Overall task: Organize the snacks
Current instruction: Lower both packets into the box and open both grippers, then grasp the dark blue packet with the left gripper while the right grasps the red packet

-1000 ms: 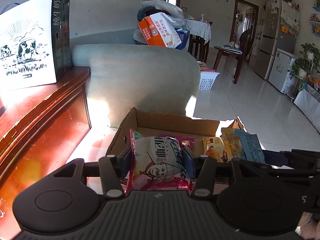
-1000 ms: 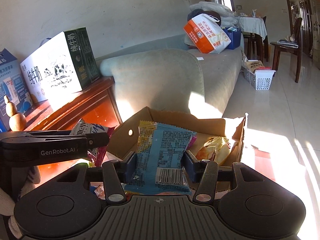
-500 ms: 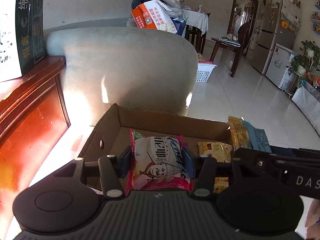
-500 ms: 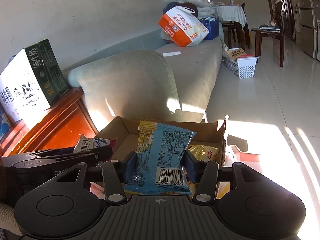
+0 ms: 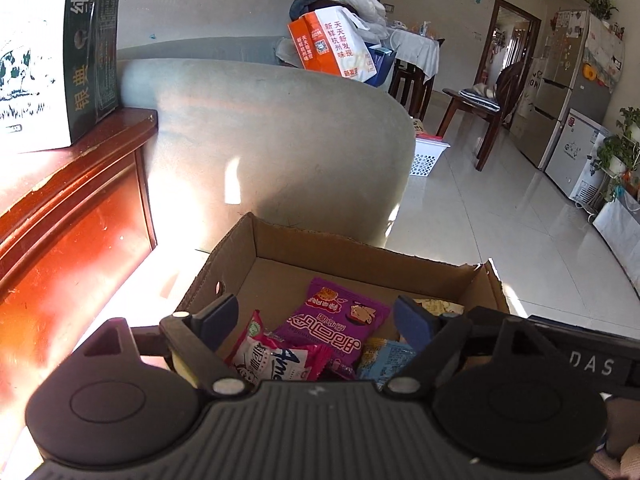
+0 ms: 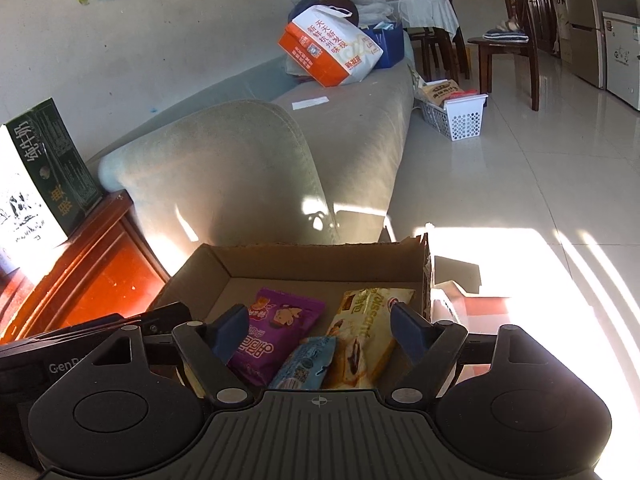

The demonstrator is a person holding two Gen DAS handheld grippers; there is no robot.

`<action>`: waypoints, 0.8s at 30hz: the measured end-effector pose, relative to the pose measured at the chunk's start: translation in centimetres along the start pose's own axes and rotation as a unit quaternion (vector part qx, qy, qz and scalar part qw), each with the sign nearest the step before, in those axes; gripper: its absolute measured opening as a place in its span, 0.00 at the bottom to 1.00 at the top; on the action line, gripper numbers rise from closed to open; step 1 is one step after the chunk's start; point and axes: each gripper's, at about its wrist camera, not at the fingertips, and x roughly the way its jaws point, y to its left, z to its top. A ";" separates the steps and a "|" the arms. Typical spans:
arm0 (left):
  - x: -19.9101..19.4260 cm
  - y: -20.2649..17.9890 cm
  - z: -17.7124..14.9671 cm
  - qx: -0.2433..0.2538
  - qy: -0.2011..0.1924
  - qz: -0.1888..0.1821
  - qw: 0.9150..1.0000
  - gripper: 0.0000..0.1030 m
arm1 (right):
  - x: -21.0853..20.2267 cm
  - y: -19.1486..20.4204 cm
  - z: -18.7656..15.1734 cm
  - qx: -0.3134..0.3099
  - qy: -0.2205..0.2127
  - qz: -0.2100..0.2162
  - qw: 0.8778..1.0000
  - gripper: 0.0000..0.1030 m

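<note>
An open cardboard box (image 5: 352,256) (image 6: 320,258) sits on the floor in front of a grey sofa. In it lie a purple snack pack (image 5: 340,320) (image 6: 276,332), a pink and white pack (image 5: 276,356), a blue pack (image 5: 386,360) (image 6: 308,364) and a cream biscuit pack (image 6: 366,328). My left gripper (image 5: 316,316) is open and empty just above the pink pack. My right gripper (image 6: 320,328) is open and empty above the blue pack. The two grippers are side by side over the box.
A red wooden cabinet (image 5: 68,232) stands at the left with a milk carton box (image 5: 52,56) on top. The grey sofa (image 5: 276,144) is behind the box, with an orange bag (image 5: 332,48) on it. A white basket (image 6: 460,116) stands on the tiled floor.
Both grippers have opened and let go of their packs. The pink and white pack and the blue pack now lie in the box. Both grippers have moved closer over the box.
</note>
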 end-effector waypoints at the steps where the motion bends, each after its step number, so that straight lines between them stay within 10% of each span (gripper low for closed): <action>1: -0.5 0.1 0.0 -0.002 -0.001 -0.001 1.000 0.82 | -0.2 0.0 -0.1 0.002 0.001 0.004 1.000 0.77; 24: -9.1 4.4 -7.2 0.012 0.063 0.025 0.998 0.89 | -4.7 3.3 -5.7 -0.097 0.052 0.073 0.991 0.83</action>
